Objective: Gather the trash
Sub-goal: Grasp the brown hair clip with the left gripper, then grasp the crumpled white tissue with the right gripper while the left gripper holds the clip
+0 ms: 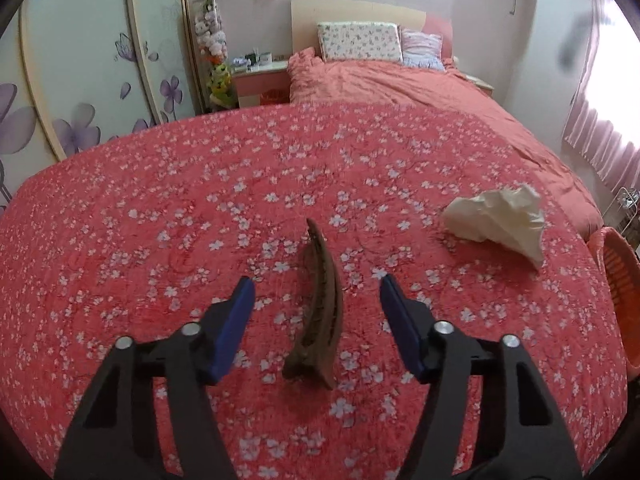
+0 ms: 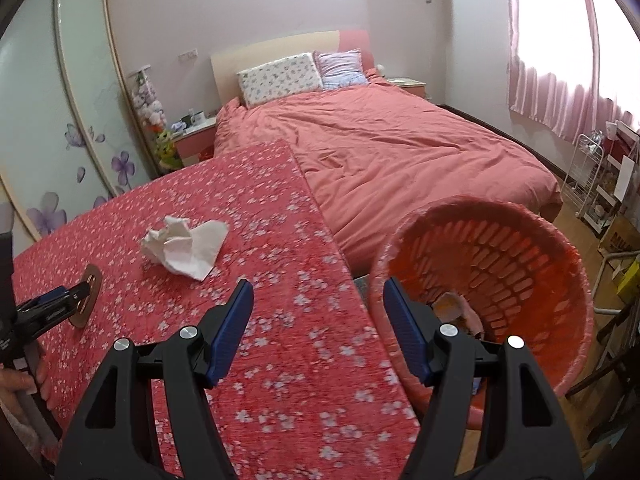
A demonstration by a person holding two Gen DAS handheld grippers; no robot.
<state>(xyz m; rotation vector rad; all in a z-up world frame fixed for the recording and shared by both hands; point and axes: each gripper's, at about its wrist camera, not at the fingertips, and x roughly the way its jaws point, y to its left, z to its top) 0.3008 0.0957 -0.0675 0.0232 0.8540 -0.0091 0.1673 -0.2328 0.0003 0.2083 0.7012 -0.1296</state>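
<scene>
- Nearest the left wrist camera, the left gripper (image 1: 316,296) has its jaws apart, with a brown curved piece of trash (image 1: 318,312) lying between the blue pads (image 1: 236,328) and touching neither; it rests on the red flowered cloth of the surface (image 1: 160,208); the right wrist view shows the same gripper (image 2: 78,294) at the far left with the brown piece (image 2: 89,280) at its tips, and a hand (image 2: 18,384) below it
- Over the surface's right edge, the right gripper (image 2: 318,300) has its jaws apart and empty
- Just beyond its right pad, an orange slatted basket (image 2: 520,248) stands beside the surface with some scraps (image 2: 452,304) inside
- Farther along the surface, a crumpled white tissue (image 1: 500,220) lies well apart from both grippers
- Behind it all, a bed (image 2: 400,152) with a pink cover and two pillows (image 2: 280,76)
</scene>
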